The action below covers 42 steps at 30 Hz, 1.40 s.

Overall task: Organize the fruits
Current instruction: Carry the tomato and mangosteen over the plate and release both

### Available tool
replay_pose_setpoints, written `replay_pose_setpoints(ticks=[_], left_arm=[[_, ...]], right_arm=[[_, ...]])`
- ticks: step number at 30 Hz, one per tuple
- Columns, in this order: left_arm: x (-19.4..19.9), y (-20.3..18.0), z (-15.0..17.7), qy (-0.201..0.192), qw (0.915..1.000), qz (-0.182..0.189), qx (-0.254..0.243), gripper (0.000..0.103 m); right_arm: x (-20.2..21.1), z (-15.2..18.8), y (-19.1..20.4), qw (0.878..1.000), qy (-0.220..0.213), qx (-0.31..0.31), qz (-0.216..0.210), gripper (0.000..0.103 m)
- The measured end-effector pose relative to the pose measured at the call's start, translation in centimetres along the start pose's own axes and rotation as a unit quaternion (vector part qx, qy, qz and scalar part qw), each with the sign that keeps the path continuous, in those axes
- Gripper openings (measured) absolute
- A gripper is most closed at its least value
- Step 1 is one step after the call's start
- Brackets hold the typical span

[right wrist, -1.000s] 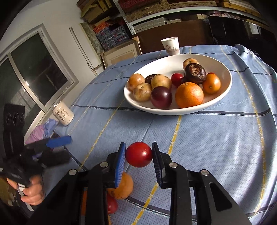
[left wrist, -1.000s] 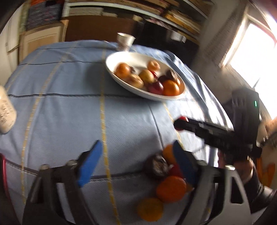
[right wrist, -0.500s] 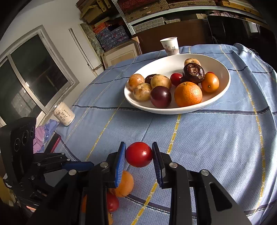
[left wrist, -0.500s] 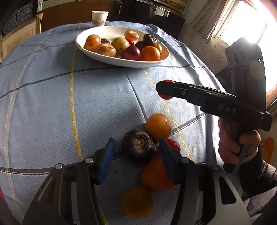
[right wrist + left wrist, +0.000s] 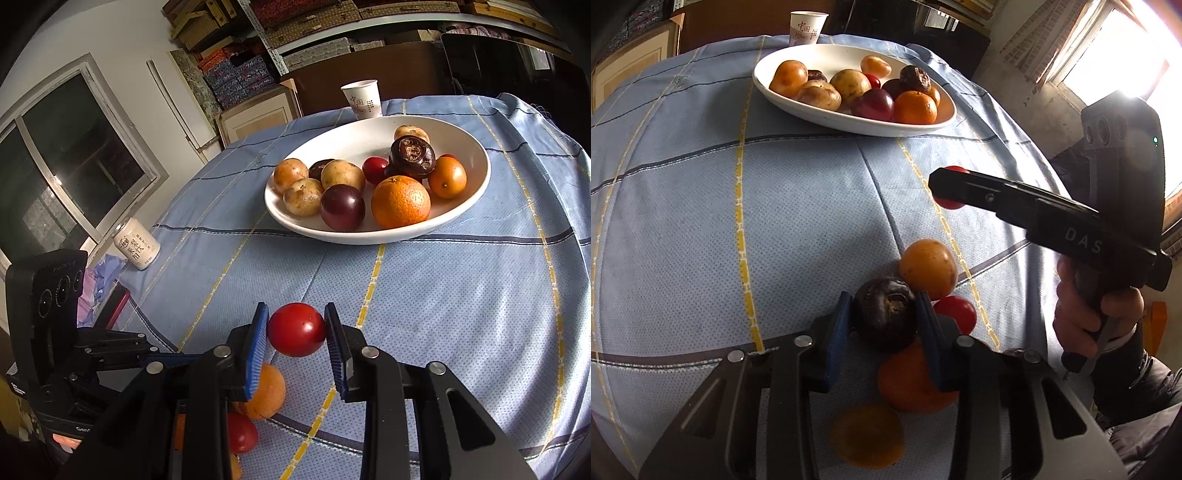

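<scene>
My left gripper (image 5: pixel 884 323) is shut on a dark wrinkled fruit (image 5: pixel 884 317) in a loose pile near the table's front edge. Beside it lie an orange-yellow fruit (image 5: pixel 929 267), a small red fruit (image 5: pixel 956 314), an orange (image 5: pixel 908 384) and another orange fruit (image 5: pixel 866 435). My right gripper (image 5: pixel 296 334) is shut on a red round fruit (image 5: pixel 296 329) and holds it above the cloth; it also shows in the left wrist view (image 5: pixel 947 190). A white bowl (image 5: pixel 476 184) with several fruits stands farther back, also in the left wrist view (image 5: pixel 849 123).
A paper cup (image 5: pixel 362 99) stands behind the bowl. A white can (image 5: pixel 136 243) stands at the table's left edge. The table has a blue checked cloth (image 5: pixel 461 295). Shelves and boxes lie beyond the far edge.
My left gripper came down onto the loose pile and closed on the dark wrinkled fruit. My right gripper has stayed nearly still with the red fruit.
</scene>
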<state>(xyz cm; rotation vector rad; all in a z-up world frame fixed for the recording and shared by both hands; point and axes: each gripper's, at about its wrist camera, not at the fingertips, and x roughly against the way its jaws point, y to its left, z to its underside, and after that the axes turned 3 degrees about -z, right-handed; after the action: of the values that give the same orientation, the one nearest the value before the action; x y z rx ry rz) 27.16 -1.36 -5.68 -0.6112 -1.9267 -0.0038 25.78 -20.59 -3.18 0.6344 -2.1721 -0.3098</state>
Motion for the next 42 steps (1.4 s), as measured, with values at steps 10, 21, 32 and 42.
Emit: replay_pose_setpoints(ticks=[10, 21, 32, 42], left_arm=[[1.4, 0.4, 0.2, -0.03, 0.9991, -0.03, 0.002, 0.022], [0.6, -0.4, 0.4, -0.013, 0.9998, -0.015, -0.01, 0.029], [1.0, -1.1, 0.4, -0.041, 0.9984, -0.036, -0.017, 0.023], [3.8, -1.7, 0.1, -0.129, 0.9887, -0.074, -0.02, 0.022]], right_arm=[[0.1, 0.0, -0.1, 1.0, -0.002, 0.0, 0.002, 0.031], [0.1, -0.1, -0.1, 1.0, -0.001, -0.001, -0.001, 0.031], [0.7, 0.0, -0.1, 1.0, -0.011, -0.001, 0.002, 0.031], [1.0, -0.1, 0.4, 0.999, -0.025, 0.019, 0.021, 0.031]])
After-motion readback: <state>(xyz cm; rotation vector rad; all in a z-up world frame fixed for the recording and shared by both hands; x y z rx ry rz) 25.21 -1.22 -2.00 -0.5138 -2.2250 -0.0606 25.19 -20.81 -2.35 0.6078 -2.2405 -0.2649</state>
